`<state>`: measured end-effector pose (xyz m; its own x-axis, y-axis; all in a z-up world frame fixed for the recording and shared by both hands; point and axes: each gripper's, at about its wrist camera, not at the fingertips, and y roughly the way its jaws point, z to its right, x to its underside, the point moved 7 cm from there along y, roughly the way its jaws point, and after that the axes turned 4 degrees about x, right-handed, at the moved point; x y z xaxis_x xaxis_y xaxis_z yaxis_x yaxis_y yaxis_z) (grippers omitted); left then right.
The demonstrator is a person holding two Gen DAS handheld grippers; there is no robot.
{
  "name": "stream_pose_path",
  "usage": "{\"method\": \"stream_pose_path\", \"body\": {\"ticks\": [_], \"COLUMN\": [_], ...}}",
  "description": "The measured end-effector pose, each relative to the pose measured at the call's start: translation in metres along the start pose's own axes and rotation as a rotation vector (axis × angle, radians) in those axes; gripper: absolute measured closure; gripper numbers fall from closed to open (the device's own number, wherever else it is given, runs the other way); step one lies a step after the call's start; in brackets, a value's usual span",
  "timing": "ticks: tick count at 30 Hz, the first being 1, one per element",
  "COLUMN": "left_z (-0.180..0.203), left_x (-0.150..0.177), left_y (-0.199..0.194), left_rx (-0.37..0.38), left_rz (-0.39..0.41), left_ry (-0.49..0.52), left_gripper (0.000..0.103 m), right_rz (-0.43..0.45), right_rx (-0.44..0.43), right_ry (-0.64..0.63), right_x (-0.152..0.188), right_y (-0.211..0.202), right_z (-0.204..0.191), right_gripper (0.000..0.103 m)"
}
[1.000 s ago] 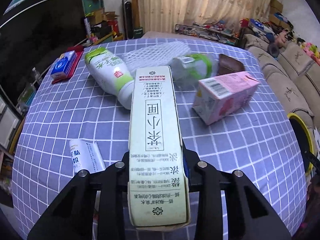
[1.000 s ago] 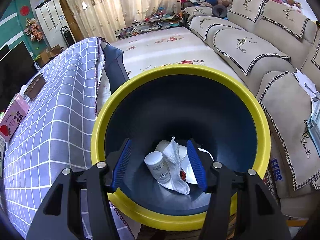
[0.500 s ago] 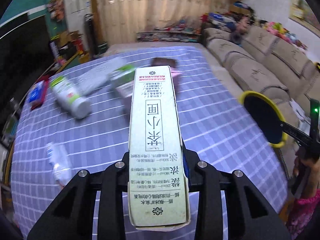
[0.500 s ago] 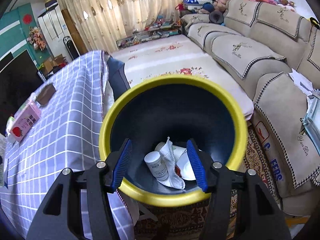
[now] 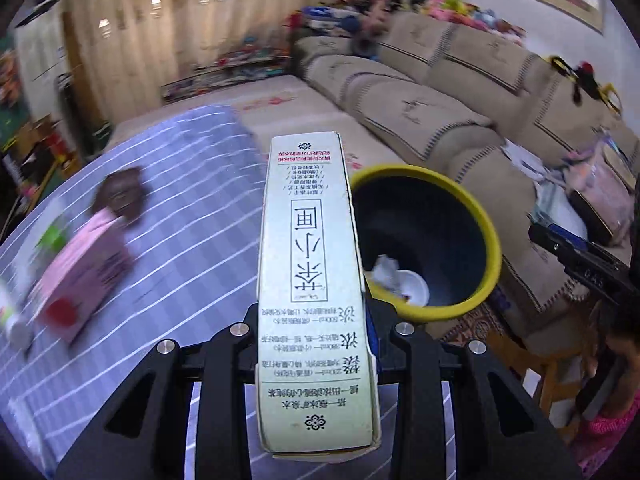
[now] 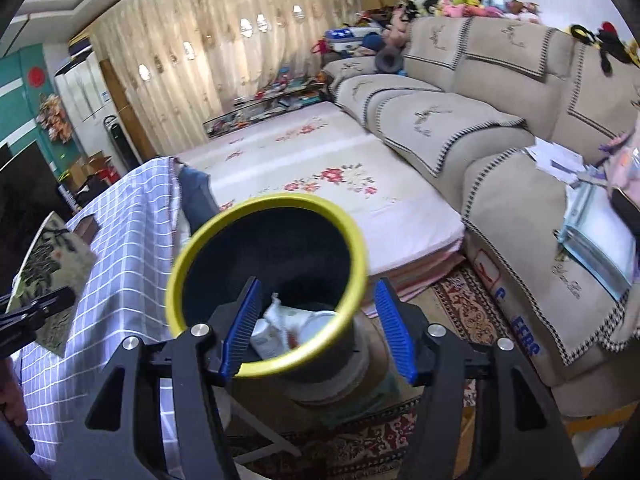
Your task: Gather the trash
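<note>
The tall tea carton [image 5: 316, 292] is clamped between the jaws of your left gripper [image 5: 316, 344], with its long axis pointing straight forward along the fingers. The yellow-rimmed trash bin [image 5: 490, 236] lies just to the right of the carton and ahead of it, beside the right edge of the checked table [image 5: 180, 208]. I judge that the next move depends on this: the far end of the carton is not yet over the opening, so you must carry it a little more to the right before you let go.

Your right gripper [image 6: 318, 328] is spread apart and holds nothing; it looks down at the same bin [image 6: 188, 256], where white paper trash [image 6: 280, 312] lies at the bottom. The left gripper, with the load, is the one that matters here.

Compared with half a second ago, the bin is much nearer and larger in the left view, and the pink carton [image 5: 80, 272] on the table has slid far to the left. In the right view the bin looks smaller.
</note>
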<state>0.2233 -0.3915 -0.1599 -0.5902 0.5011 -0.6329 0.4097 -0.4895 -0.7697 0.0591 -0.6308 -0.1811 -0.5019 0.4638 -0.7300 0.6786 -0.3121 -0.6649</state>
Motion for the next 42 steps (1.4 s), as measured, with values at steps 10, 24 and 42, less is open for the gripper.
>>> {"method": "stream_pose_path", "body": {"ticks": [10, 24, 42], "left_z": [0.074, 0.083, -0.107], "left_x": [-0.041, -0.044, 0.057], "left_y": [0.090, 0.150, -0.115], "left_rx": [0.093, 0.077, -0.185], "left_rz": [-0.123, -0.182, 0.201], "left_ry": [0.120, 0.100, -0.233], "left_gripper": [0.071, 0.030, 0.010], "right_rz": [-0.024, -0.028, -0.024], "right_rx": [0.048, 0.081, -0.149], "right_ry": [0.053, 0.052, -0.161], "right_x": [0.002, 0.002, -0.003], "right_y": [0.006, 0.003, -0.006], "right_z": [0.039, 0.047, -0.101], "right_gripper": [0.047, 0.040, 0.038]}}
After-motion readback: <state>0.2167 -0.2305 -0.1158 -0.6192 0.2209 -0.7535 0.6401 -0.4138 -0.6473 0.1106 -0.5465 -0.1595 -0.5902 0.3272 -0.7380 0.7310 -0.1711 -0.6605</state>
